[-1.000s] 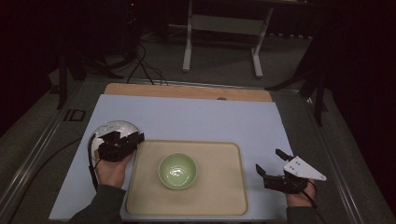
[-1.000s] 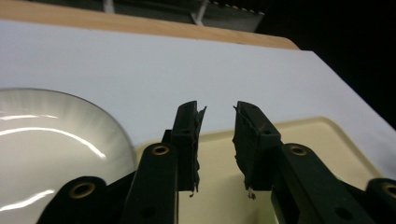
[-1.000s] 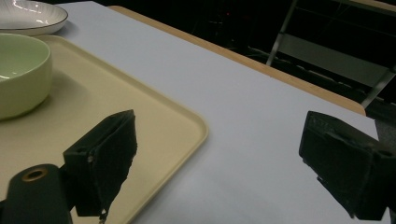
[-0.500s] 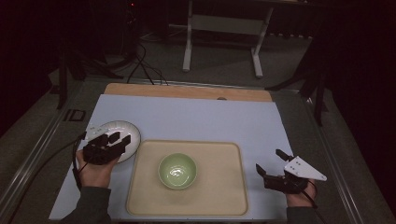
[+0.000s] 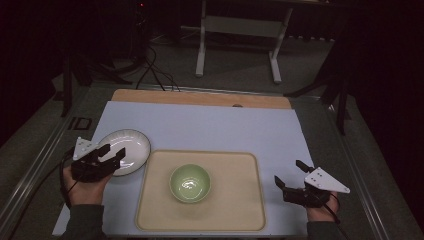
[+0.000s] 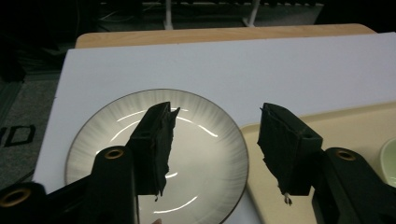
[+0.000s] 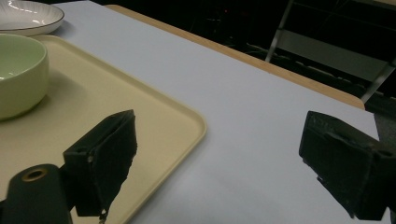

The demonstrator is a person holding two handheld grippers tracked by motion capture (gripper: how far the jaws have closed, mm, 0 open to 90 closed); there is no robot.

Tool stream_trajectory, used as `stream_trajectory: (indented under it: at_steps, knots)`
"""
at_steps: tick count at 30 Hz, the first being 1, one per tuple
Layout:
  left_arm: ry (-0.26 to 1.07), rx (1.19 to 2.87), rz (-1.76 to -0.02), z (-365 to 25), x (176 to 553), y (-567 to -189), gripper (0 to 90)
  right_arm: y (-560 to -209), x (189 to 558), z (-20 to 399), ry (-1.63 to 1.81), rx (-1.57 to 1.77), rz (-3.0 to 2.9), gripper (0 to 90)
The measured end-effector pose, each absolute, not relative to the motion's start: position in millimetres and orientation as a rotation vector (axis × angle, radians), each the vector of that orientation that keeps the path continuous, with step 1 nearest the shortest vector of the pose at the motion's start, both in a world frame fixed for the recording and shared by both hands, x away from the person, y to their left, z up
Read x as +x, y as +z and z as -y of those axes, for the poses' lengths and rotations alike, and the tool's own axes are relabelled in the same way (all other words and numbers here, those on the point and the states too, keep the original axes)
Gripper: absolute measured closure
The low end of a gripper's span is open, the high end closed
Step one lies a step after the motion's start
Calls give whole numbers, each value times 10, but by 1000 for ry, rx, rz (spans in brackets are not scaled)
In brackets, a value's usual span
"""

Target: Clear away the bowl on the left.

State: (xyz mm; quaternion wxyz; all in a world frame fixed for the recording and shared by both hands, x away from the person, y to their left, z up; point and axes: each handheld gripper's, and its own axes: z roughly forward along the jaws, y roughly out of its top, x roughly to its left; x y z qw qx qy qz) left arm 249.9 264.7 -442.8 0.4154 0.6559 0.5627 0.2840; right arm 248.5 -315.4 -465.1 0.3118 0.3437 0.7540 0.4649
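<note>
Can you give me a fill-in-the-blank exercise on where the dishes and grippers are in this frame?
1. The green bowl sits on the ____.
2. The white plate lies on the pale mat, to the ____ of the tray in the high view.
3. The left gripper has its jaws ____, above the plate.

Missing words: tray; left; open

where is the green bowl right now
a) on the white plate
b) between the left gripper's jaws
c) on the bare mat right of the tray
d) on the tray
d: the bowl stands near the middle of the tray, apart from the plate, which lies on the mat left of the tray.
</note>
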Motion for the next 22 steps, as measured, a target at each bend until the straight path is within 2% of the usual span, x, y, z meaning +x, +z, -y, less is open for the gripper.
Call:
stream_trajectory:
  at_steps: [7,13,22]
  knots:
    - [800,1641,-1455,-2740,2447,-4503,348,-4658,2491,3159,1226,926,-1985,109]
    - [791,1603,-1472,-2779,2398,-4568,265,-4663,2498,3172,1225,947,-1980,109]
    - [804,1574,-1497,-2835,2344,-4571,230,-4667,2505,3189,1226,962,-1967,108]
